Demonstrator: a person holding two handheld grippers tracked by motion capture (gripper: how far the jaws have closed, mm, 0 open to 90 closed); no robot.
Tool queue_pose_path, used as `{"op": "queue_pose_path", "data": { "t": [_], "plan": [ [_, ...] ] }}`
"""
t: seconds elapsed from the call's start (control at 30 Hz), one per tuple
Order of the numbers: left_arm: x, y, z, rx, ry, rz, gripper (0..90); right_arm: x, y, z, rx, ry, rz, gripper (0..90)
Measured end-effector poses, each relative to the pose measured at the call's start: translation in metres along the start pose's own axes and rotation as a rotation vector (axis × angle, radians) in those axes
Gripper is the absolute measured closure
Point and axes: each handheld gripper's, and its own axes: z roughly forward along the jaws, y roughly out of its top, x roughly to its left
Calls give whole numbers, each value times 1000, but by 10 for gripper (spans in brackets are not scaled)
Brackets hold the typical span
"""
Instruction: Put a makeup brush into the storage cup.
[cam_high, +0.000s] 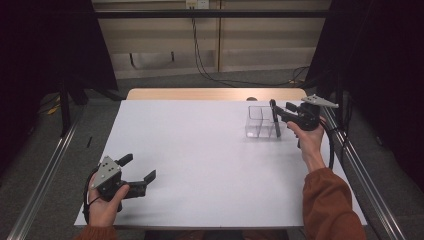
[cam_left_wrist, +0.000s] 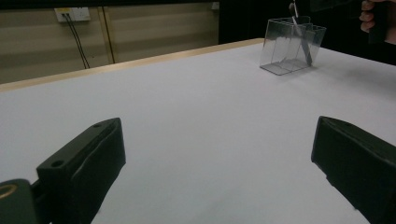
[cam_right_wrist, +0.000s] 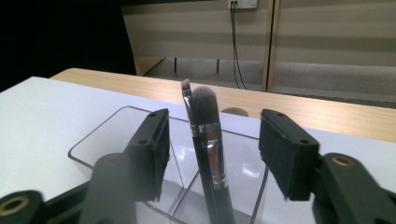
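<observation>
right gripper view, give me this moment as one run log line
right gripper: open, pads clear of brushes | brushes: upright in clear organizer | left gripper: open, empty

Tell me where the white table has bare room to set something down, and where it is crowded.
The white table lies bare from the left tongs at its near left corner across to the clear organizer. Only the far right corner is crowded: there the open right tongs flank two makeup brushes standing in the organizer.

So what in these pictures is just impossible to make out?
- Brushes: right gripper view, lower ends cut off by the bottom edge; which compartment of the clear box holds them is unclear.
- High view: brushes too small to count.
- Left gripper: left gripper view, jaw bases cut off by the edges.
</observation>
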Motion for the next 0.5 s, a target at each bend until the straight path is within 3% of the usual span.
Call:
{"op": "queue_pose_path", "data": {
  "t": [0.23, 0.33, 0.5],
  "plan": [
    [2, -1, -1, 2, 12, -12, 29, 0, -2, -3, 5, 3, -14, 236],
    [2, -1, -1, 2, 13, -10, 29, -2, -1, -4, -1, 10, -15, 108],
    [2, 0, -1, 2, 9, -3, 29, -2, -3, -7, 19, 7, -29, 69]
  ]
}}
